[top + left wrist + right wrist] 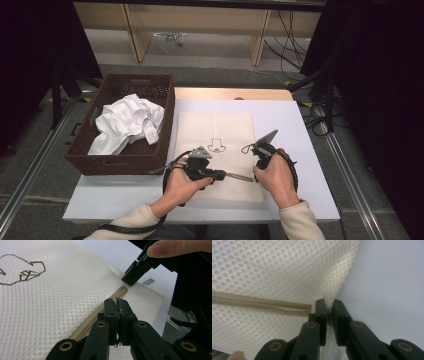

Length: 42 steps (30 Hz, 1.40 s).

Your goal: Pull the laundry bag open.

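The left gripper [116, 305] has its jaws drawn almost fully together. In the left gripper view they close at the beige zipper [100, 315] of a cream mesh laundry bag [57, 302], right where the zipper track runs under the tips; something small seems pinched between them, but whether that is the slider or a fold of the tape cannot be told. The right gripper [327, 307] also has its jaws nearly closed, and the right gripper view shows a thin fold of the mesh at the bag's corner squeezed between them, just past the end of the zipper. From the left gripper view, the right gripper's black tips press down on the bag's edge beyond the zipper end, with a fingertip [160, 250] resting on its body.

In the high view the bag lies flat on the white bench [300, 130], in front of the person and slightly right of centre, with a small dark line drawing [216, 146] stitched near its middle. Both hands rest on the near part of the bag, the left hand [182, 182] and the right hand [275, 175] close together along the zipper line.

A dark brown woven basket [165, 125] stands on the bench's left side, just beside the bag. It holds a crumpled white garment [130, 122], heaped loosely toward its middle and far end.
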Each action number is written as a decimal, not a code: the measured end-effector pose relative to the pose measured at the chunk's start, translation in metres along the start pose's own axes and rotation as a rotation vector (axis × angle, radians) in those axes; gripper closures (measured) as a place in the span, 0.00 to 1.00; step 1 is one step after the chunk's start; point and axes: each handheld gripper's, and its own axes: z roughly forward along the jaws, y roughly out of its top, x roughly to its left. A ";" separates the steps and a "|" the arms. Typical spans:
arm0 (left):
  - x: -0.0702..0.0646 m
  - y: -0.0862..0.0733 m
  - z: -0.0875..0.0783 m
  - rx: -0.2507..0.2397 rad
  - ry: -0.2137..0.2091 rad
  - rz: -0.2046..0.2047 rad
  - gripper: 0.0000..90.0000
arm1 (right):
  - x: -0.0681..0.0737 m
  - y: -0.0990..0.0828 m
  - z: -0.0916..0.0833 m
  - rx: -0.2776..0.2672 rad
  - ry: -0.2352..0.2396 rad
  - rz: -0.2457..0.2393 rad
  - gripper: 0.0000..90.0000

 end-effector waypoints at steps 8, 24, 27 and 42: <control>0.001 -0.002 -0.002 0.000 0.001 -0.003 0.97 | -0.003 0.000 0.001 -0.007 0.009 -0.039 0.94; 0.006 -0.005 -0.009 0.000 0.009 -0.007 0.97 | -0.003 0.001 0.002 0.002 0.021 -0.036 0.94; 0.007 -0.005 -0.010 -0.002 0.012 -0.015 0.97 | -0.005 0.000 0.003 -0.016 -0.003 -0.067 0.94; 0.011 -0.009 -0.017 0.001 0.022 -0.020 0.97 | -0.002 0.000 0.002 0.002 -0.003 -0.020 0.94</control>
